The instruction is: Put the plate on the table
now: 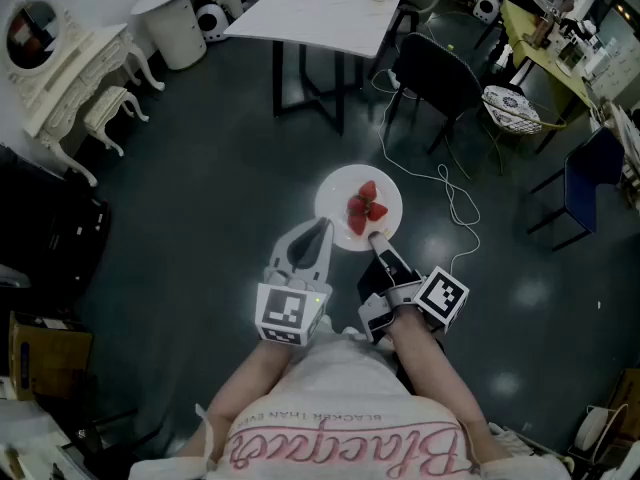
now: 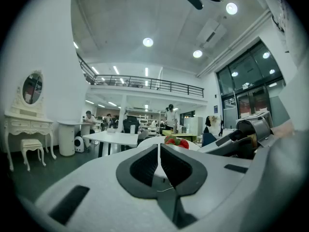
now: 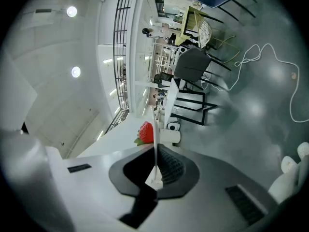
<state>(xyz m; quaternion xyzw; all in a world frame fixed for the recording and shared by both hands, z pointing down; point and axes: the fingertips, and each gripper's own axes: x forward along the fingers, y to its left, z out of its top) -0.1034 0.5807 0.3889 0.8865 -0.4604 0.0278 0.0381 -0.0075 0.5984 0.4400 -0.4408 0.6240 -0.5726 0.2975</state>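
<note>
A white plate [image 1: 345, 190] with several red strawberries [image 1: 366, 209] hangs in the air above the dark floor. My right gripper [image 1: 379, 239], rolled on its side, is shut on the plate's near rim; in the right gripper view the rim [image 3: 155, 139] runs edge-on between the pads, with a strawberry [image 3: 146, 132] beyond. My left gripper [image 1: 323, 227] is shut with nothing in it, its tip at the plate's near-left edge. The left gripper view shows the strawberries [image 2: 176, 141] just past the shut jaws. The white table [image 1: 310, 15] stands farther ahead.
A black chair [image 1: 440, 78] stands right of the table, with a white cable [image 1: 455, 193] trailing over the floor. A cream dressing table [image 1: 70, 68] and stool [image 1: 108, 113] are at the far left, a blue chair [image 1: 590, 183] at the right.
</note>
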